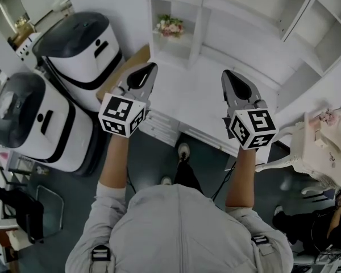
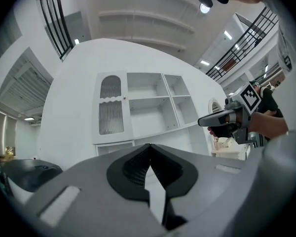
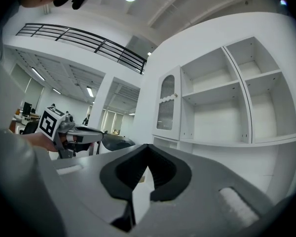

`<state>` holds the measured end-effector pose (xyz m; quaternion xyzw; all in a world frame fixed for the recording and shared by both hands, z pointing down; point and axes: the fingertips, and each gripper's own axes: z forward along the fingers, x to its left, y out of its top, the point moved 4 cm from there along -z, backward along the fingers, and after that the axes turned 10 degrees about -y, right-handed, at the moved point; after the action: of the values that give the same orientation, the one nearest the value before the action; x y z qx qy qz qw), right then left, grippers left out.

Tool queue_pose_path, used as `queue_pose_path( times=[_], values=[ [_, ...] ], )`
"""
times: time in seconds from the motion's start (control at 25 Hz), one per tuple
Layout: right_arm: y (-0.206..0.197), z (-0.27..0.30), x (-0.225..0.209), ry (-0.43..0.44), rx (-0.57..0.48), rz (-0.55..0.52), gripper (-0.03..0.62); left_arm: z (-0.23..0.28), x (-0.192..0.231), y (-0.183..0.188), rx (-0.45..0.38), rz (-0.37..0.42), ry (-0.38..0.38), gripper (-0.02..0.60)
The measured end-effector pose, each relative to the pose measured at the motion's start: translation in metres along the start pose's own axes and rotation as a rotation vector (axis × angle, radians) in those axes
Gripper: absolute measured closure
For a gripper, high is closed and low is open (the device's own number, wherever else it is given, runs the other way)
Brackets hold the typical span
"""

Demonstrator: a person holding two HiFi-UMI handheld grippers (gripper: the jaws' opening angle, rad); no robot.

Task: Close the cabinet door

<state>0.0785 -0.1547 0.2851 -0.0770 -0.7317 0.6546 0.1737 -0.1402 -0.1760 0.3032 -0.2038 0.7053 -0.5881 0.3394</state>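
now, left gripper (image 1: 152, 67) and right gripper (image 1: 225, 73) side by side before the cabinet (image 2: 148, 115), jaws together, empty

The right tongs (image 3: 147, 147), jaws together and empty, face the white cabinet door (image 3: 166, 102).

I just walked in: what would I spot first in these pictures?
Probably the left hand-held gripper and the right hand-held gripper, each carrying a black-and-white marker cube, held out ahead of the person. Straight in front stands a big white cabinet with open shelves, and two round white-and-black machines sit to the person's left.
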Motion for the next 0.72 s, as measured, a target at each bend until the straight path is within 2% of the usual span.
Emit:
queue_pose_path(
  times=[0.24,0.72],
  values=[
    [0.008,-0.016,0.018,0.003,-0.014,-0.023,0.592,-0.020,-0.009,0.010,-0.012,0.020,-0.004,0.566],
    [0.006,-0.015,0.033,0.015,-0.003,-0.054,0.592,-0.024,-0.010,0.013,-0.013,0.026,-0.028,0.565]
  ],
)
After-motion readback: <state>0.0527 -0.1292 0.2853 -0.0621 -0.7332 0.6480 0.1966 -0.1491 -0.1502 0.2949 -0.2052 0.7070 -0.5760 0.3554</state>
